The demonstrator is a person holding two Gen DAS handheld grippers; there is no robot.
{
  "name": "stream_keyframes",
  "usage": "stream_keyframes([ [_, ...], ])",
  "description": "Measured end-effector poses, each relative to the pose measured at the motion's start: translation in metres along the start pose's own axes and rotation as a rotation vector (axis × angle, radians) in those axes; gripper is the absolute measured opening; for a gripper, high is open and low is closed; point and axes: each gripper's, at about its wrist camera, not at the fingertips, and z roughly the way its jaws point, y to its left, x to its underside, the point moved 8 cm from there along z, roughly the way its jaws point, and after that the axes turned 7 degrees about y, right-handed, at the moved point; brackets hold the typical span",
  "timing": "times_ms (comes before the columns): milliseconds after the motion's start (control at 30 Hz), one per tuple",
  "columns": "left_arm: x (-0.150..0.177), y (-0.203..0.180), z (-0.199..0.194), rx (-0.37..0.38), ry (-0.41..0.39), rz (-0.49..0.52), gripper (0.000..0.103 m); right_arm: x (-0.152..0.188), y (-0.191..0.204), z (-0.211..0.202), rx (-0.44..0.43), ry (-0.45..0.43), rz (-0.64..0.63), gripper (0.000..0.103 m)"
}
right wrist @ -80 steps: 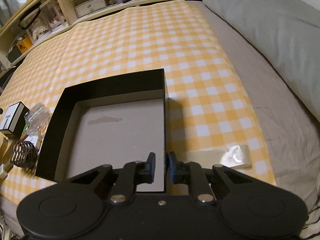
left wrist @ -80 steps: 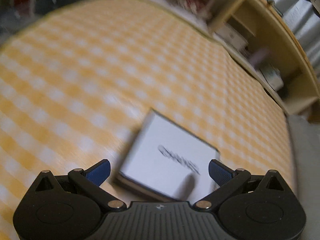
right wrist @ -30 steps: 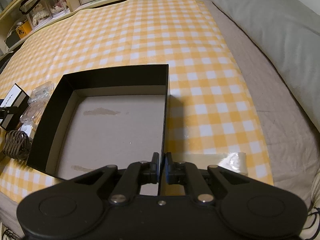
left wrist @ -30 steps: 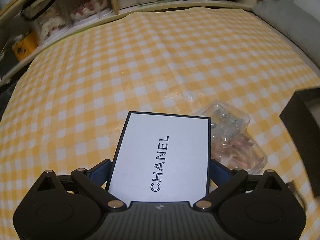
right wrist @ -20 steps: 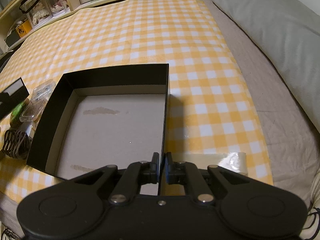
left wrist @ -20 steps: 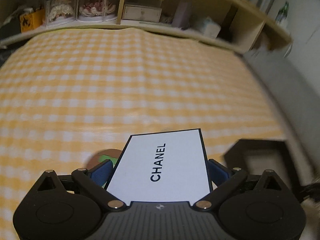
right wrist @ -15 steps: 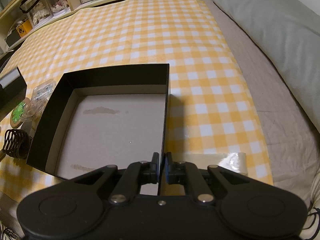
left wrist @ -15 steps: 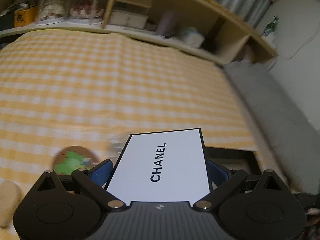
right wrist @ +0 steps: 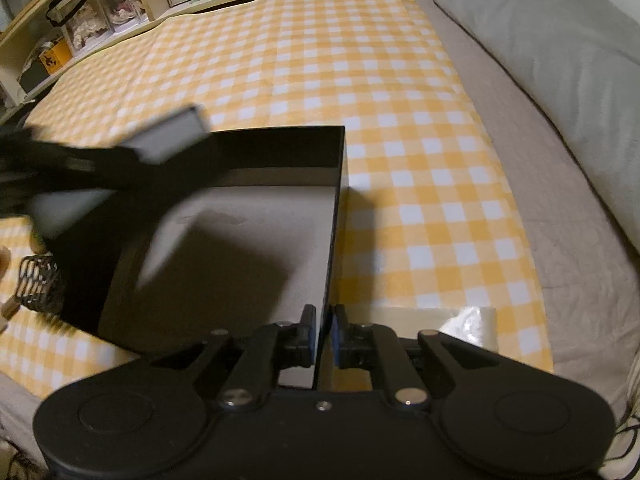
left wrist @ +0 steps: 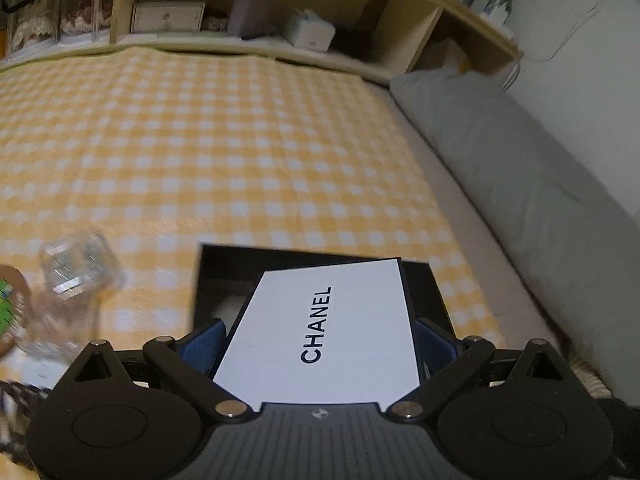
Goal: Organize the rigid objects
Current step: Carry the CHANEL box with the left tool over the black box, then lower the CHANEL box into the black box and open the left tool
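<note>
My left gripper (left wrist: pixel 318 338) is shut on a white Chanel box (left wrist: pixel 328 332) with black edges and holds it above the open black storage box (left wrist: pixel 224 268). In the right wrist view the Chanel box (right wrist: pixel 168 134) shows blurred over the storage box's left side, casting a shadow on its pale floor. My right gripper (right wrist: pixel 323 330) is shut on the storage box's right wall (right wrist: pixel 334 232) near the front corner.
A clear plastic case (left wrist: pixel 76 268) and a round green-printed item (left wrist: pixel 8 308) lie left of the storage box. A dark wire-mesh item (right wrist: pixel 38 284) lies at its front left. A tape roll (right wrist: pixel 476 326) lies right of my right gripper. Grey pillow (right wrist: pixel 560 52) right, shelves behind.
My left gripper has carried the Chanel box to the right, from over the checked cloth to above the black storage box. My right gripper has stayed on the wall.
</note>
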Motion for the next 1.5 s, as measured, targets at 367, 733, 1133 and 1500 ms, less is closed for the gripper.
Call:
stream_keyframes([
  [367, 0.004, -0.023, 0.056, -0.015, 0.052, -0.112, 0.098, 0.010, 0.005, -0.005, -0.013, 0.016, -0.031, 0.009],
  [733, 0.016, -0.023, 0.043, 0.123, 0.135, -0.053, 0.085, 0.009, 0.003, -0.006, -0.026, 0.014, -0.025, 0.009],
  [1133, 0.049, -0.012, 0.045, 0.104, 0.214, -0.006, 0.043, 0.010, 0.009, -0.005, 0.015, 0.003, -0.085, 0.008],
  [1500, 0.044, -0.016, 0.039, 0.083, 0.171, 0.068, 0.055, 0.009, 0.010, -0.003, 0.033, -0.006, -0.114, 0.008],
])
